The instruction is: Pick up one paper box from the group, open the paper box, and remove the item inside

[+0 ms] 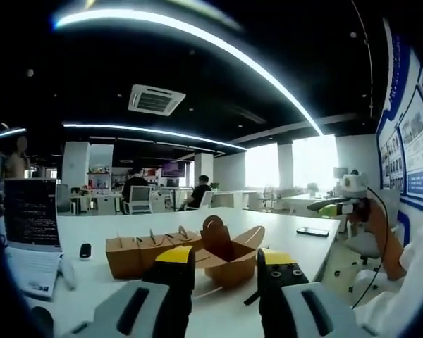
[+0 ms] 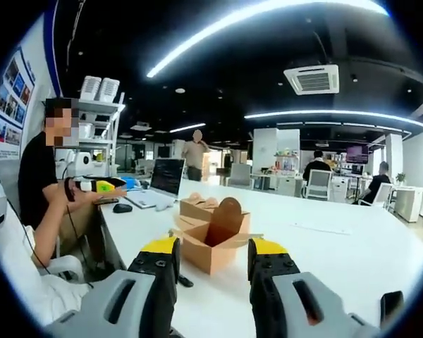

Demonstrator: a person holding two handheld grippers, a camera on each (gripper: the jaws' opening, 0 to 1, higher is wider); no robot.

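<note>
In the left gripper view a laptop point(image 1: 30, 229) stands open at the far left of the white worktop point(image 1: 282, 236), with a small dark mouse point(image 1: 85, 250) just beside it. Next comes a row of closed brown paper boxes point(image 1: 137, 252), and touching its right end sits the open paper box point(image 1: 229, 255), flaps spread and one round-topped flap upright; what lies inside cannot be made out. The left claw point(image 1: 225, 271) hovers in front of this open box, its jaws held wide with nothing between them. Further right a dark phone point(image 1: 312, 231) lies flat on the worktop. In the right gripper view a seated person point(image 2: 46, 183) at the left holds another yellow-tipped gripper point(image 2: 99, 186) near the worktop's edge, the laptop point(image 2: 163, 179) behind it. At centre the open paper box point(image 2: 215, 243) rests on the worktop, closed boxes point(image 2: 199, 206) just behind it. The right claw point(image 2: 213, 262) is spread wide and empty, close before the open box.
</note>
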